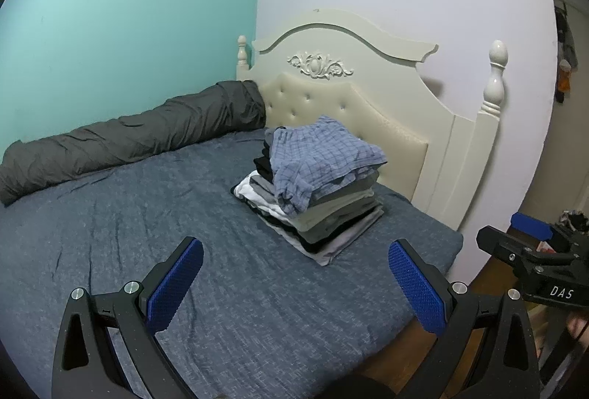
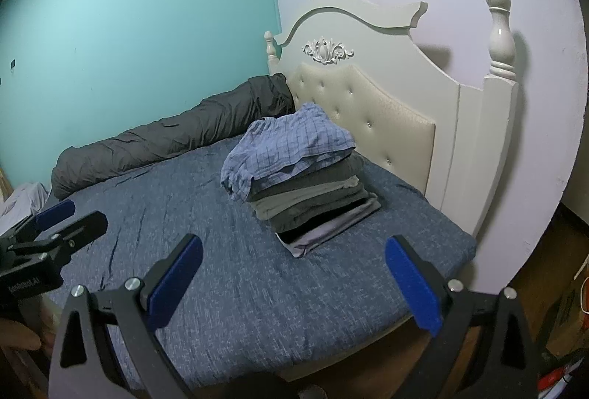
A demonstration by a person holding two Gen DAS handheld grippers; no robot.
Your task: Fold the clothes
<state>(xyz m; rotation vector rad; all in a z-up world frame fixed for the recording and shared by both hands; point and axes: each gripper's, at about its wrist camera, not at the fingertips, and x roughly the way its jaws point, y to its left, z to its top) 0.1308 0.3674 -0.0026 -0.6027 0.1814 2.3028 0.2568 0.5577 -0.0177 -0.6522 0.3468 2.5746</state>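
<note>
Hovering wide open and empty over the bed [image 1: 110,214], the left gripper [image 1: 294,284] and right gripper [image 2: 294,281] face limp, light plaid shorts [image 1: 324,159] atop the stack [image 1: 331,222], best pinched at the waistband.

stack [image 2: 313,200]: lower garments hidden | right claw [image 1: 533,233]: cut off by edge

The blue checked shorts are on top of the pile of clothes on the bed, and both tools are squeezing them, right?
Not quite. The blue checked shorts do sit on top of the pile on the bed, but both tools are open and empty, away from them. The left tool and right tool show this in both wrist views.
</note>
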